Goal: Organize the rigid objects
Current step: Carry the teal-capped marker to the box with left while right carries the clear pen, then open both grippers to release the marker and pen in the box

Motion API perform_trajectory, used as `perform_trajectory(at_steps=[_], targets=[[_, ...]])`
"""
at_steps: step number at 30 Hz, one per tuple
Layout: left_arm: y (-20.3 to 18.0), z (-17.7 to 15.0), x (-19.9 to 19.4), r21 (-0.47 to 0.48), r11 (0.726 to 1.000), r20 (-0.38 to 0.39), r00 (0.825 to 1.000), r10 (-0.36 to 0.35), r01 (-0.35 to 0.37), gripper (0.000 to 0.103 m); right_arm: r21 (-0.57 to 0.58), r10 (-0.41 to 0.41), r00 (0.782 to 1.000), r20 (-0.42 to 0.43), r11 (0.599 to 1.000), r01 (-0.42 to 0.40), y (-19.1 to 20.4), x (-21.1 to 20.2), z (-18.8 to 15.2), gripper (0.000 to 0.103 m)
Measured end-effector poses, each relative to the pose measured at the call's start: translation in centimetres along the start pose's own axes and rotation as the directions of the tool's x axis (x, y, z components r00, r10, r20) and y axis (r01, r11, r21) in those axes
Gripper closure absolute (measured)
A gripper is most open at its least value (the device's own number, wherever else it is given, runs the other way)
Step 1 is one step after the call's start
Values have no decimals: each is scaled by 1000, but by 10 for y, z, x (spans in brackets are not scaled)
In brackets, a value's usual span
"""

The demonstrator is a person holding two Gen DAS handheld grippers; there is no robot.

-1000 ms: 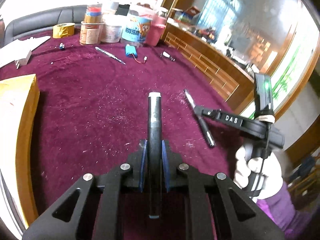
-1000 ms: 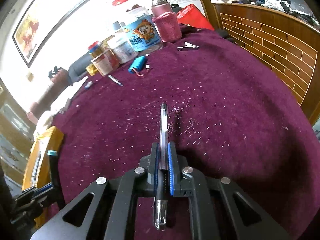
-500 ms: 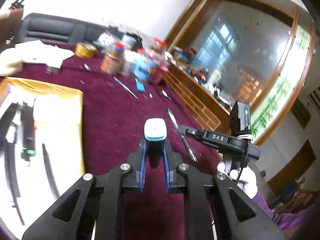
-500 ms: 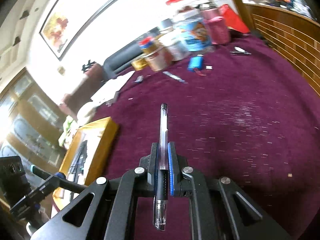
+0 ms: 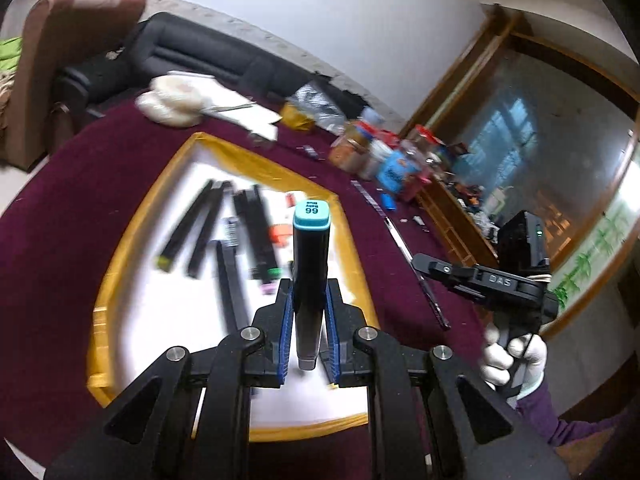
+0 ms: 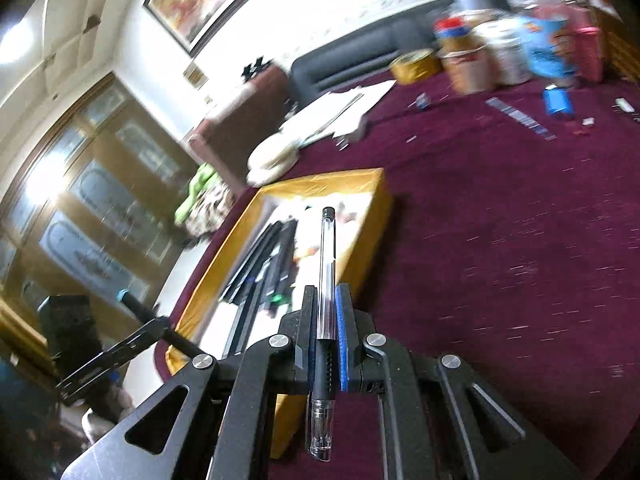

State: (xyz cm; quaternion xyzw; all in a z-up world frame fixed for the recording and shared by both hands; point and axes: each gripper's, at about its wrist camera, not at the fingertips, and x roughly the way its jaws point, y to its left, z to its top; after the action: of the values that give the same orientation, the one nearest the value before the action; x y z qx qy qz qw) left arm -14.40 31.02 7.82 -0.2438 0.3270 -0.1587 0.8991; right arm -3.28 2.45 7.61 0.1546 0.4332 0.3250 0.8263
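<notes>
My left gripper (image 5: 307, 300) is shut on a black marker with a teal cap marked 66 (image 5: 310, 264) and holds it above the yellow-rimmed tray (image 5: 128, 236). Several black pens and markers (image 5: 224, 232) lie on the tray's white floor. My right gripper (image 6: 325, 300) is shut on a clear ballpoint pen (image 6: 327, 280) and hovers over the tray's near right corner (image 6: 372, 216). In the left wrist view the right gripper (image 5: 416, 262) holds that pen (image 5: 420, 276) just right of the tray. The left gripper with its marker (image 6: 160, 320) shows at the right wrist view's lower left.
The table has a maroon cloth (image 6: 520, 240). Jars and cans (image 6: 500, 52), a tape roll (image 6: 416, 64), a blue battery (image 6: 556, 100) and a metal strip (image 6: 520, 118) stand at the far side. White papers and a cloth bundle (image 5: 180, 100) lie beyond the tray. A black sofa (image 5: 208, 56) is behind.
Both grippers have lifted off the cloth with their pens and swung left to the tray. The tray now fills the left wrist view and has come near in the right.
</notes>
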Motion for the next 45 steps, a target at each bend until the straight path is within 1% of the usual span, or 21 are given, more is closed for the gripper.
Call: perform_trajectory(at_steps=[4, 7, 11, 15, 20, 23, 27, 29, 30, 31, 32, 33, 35, 37, 38, 39, 40, 41, 43, 44, 45], targets=[[27, 0, -4, -42, 998, -13, 999, 45, -45, 91, -25, 29, 997, -72, 999, -31, 19, 32, -7, 95], [45, 3, 0, -88, 994, -32, 998, 54, -57, 90, -36, 46, 991, -129, 998, -51, 33, 57, -14, 95], [61, 9, 11, -132, 990, -47, 998, 41, -47, 89, -50, 34, 980, -198, 998, -44, 47, 83, -25, 95], [63, 18, 25, -112, 992, -71, 996, 45, -52, 89, -66, -1, 971, -239, 998, -15, 56, 105, -34, 95], [55, 22, 37, -70, 996, -112, 993, 40, -48, 89, -111, -56, 970, -236, 993, 30, 67, 115, -41, 95], [47, 20, 53, -44, 998, -163, 986, 31, -39, 89, -136, -99, 969, -226, 988, 70, 69, 116, -43, 95], [44, 12, 70, -31, 998, -221, 974, 49, -58, 89, -144, -124, 970, -211, 985, 94, 71, 109, -41, 94], [42, 10, 70, -29, 997, -221, 973, 60, -68, 89, -145, -133, 970, -203, 984, 105, 71, 105, -41, 90], [40, 9, 69, -25, 997, -217, 974, 66, -73, 88, -144, -138, 970, -199, 983, 111, 70, 103, -41, 85], [39, 9, 67, -21, 997, -211, 975, 71, -77, 83, -141, -137, 971, -195, 984, 111, 69, 101, -40, 82], [37, 9, 65, -19, 997, -204, 976, 75, -80, 76, -135, -133, 973, -187, 985, 109, 67, 100, -39, 82], [36, 9, 61, -18, 996, -193, 978, 79, -84, 72, -131, -130, 975, -179, 985, 108, 65, 97, -39, 81], [33, 10, 56, -17, 995, -172, 980, 95, -99, 55, -127, -135, 978, -158, 985, 116, 61, 92, -39, 81], [27, 11, 50, 3, 989, -136, 980, 146, -147, 50, -130, -144, 980, -138, 983, 126, 59, 87, -39, 81], [24, 11, 47, 18, 984, -116, 977, 177, -176, 48, -135, -150, 980, -128, 982, 132, 59, 84, -39, 81], [17, 11, 42, 51, 972, -79, 970, 232, -228, 46, -143, -161, 981, -112, 979, 144, 58, 81, -40, 80], [11, 11, 40, 79, 960, -50, 961, 272, -268, 41, -149, -170, 981, -98, 977, 154, 58, 79, -40, 78], [5, 10, 38, 108, 945, -21, 950, 312, -308, 36, -157, -180, 981, -78, 974, 166, 57, 74, -41, 77], [-7, 7, 37, 162, 905, 32, 919, 393, -393, 34, -161, -191, 980, -57, 970, 180, 55, 69, -41, 73], [-12, 5, 38, 180, 886, 49, 903, 427, -428, 33, -160, -179, 983, -47, 972, 169, 54, 65, -42, 73], [-15, 4, 40, 191, 872, 58, 892, 448, -450, 33, -160, -173, 984, -42, 973, 165, 53, 63, -43, 73]])
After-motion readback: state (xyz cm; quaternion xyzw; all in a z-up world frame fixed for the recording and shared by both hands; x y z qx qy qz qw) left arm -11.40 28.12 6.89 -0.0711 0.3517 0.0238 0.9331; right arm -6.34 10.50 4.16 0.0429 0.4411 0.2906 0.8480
